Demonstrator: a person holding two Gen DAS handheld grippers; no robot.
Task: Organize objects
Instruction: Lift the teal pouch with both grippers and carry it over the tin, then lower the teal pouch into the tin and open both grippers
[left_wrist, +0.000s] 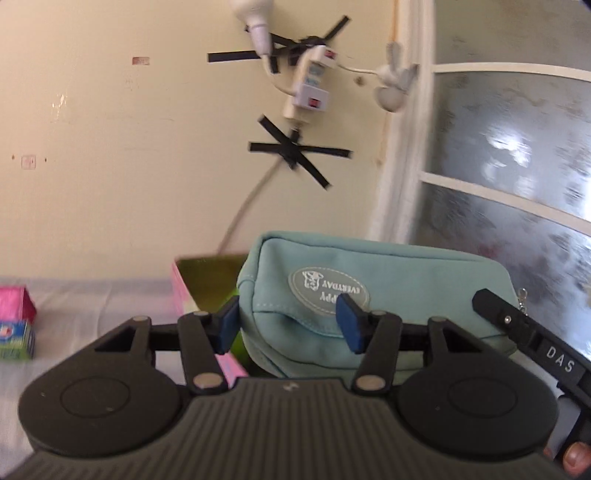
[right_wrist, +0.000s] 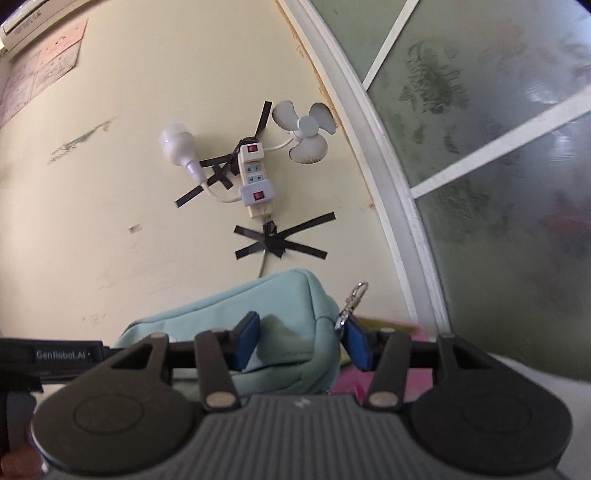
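Cream wall (left_wrist: 110, 147) behind; both grippers pinch one teal pouch (left_wrist: 388, 280): left gripper (left_wrist: 291, 325) jaws on one end, right gripper (right_wrist: 303, 343) jaws on the other.

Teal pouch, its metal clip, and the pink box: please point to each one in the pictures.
teal pouch (left_wrist: 388, 273), left wrist view, on its front fabric beside the oval label.
metal clip (right_wrist: 356, 295), right wrist view, on the snap hook at the pouch's end.
pink box (left_wrist: 181, 291), left wrist view, on its pink side wall.

Left claw (left_wrist: 291, 323) grips the teal pouch (left_wrist: 369, 295) beside a pink box (left_wrist: 184, 291).
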